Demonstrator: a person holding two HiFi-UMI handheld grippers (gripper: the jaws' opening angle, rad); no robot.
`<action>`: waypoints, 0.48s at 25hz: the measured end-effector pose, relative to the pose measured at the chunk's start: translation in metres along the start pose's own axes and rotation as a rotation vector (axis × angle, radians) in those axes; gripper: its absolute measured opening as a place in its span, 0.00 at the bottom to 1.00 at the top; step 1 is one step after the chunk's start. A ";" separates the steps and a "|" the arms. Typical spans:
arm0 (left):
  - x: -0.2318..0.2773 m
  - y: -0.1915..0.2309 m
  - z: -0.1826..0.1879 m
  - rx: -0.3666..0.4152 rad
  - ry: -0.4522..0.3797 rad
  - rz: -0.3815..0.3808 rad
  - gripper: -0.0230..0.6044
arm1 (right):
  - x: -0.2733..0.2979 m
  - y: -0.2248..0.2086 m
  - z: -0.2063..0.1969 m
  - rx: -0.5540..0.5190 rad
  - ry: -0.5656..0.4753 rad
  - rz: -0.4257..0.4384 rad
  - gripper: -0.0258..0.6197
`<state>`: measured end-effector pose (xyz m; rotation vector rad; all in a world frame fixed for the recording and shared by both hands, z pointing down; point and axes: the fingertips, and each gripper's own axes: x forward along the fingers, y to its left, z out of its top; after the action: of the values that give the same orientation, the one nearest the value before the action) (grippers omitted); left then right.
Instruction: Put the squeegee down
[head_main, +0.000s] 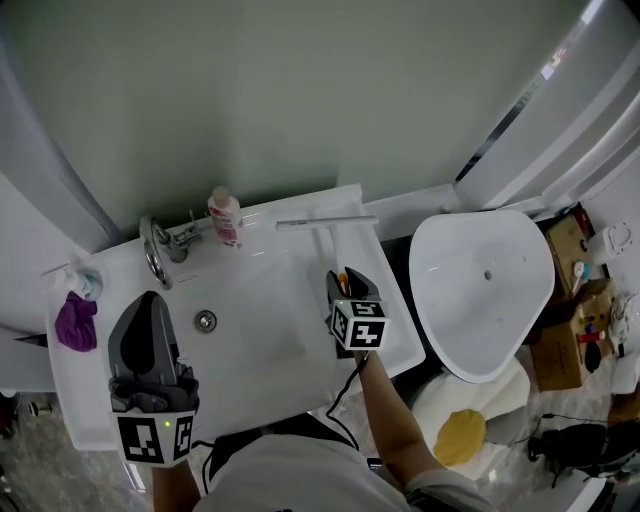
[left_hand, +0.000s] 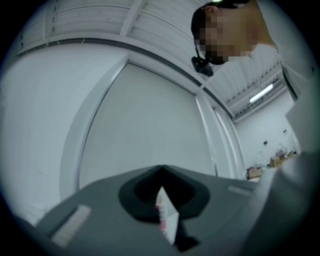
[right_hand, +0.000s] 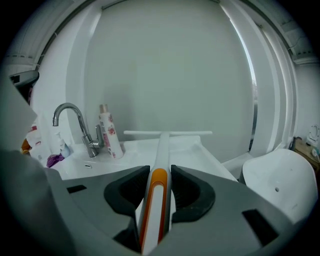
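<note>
The squeegee (head_main: 329, 238) has a white shaft and an orange-striped handle. Its long white blade (head_main: 327, 222) lies crosswise over the back right rim of the white sink (head_main: 250, 325), close to the wall. Whether the blade touches the rim I cannot tell. My right gripper (head_main: 345, 283) is shut on the handle. In the right gripper view the handle (right_hand: 158, 195) runs between the jaws of the right gripper (right_hand: 159, 175). My left gripper (head_main: 151, 300) hovers over the sink's left front, tilted upward. In its own view the left gripper (left_hand: 161, 170) is shut, with a small white-and-pink sliver (left_hand: 166, 215) in the hollow.
A chrome faucet (head_main: 160, 246) and a pink-labelled bottle (head_main: 225, 216) stand at the sink's back. A purple cloth (head_main: 76, 322) lies on the left ledge. A white toilet (head_main: 485, 285) stands right of the sink, with boxes (head_main: 565, 340) and a yellow object (head_main: 460, 436) on the floor.
</note>
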<state>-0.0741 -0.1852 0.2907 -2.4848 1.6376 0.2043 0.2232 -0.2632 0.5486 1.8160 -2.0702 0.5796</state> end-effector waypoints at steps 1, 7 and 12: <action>-0.001 0.001 0.000 0.002 0.002 0.010 0.05 | 0.005 -0.001 -0.002 -0.003 0.010 0.004 0.24; -0.006 0.010 -0.005 0.002 0.013 0.068 0.05 | 0.029 -0.002 -0.013 -0.025 0.069 0.022 0.24; -0.009 0.012 -0.005 0.010 0.020 0.100 0.05 | 0.045 -0.002 -0.020 -0.035 0.109 0.036 0.24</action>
<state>-0.0887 -0.1828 0.2966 -2.4072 1.7679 0.1839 0.2189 -0.2917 0.5886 1.6920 -2.0321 0.6327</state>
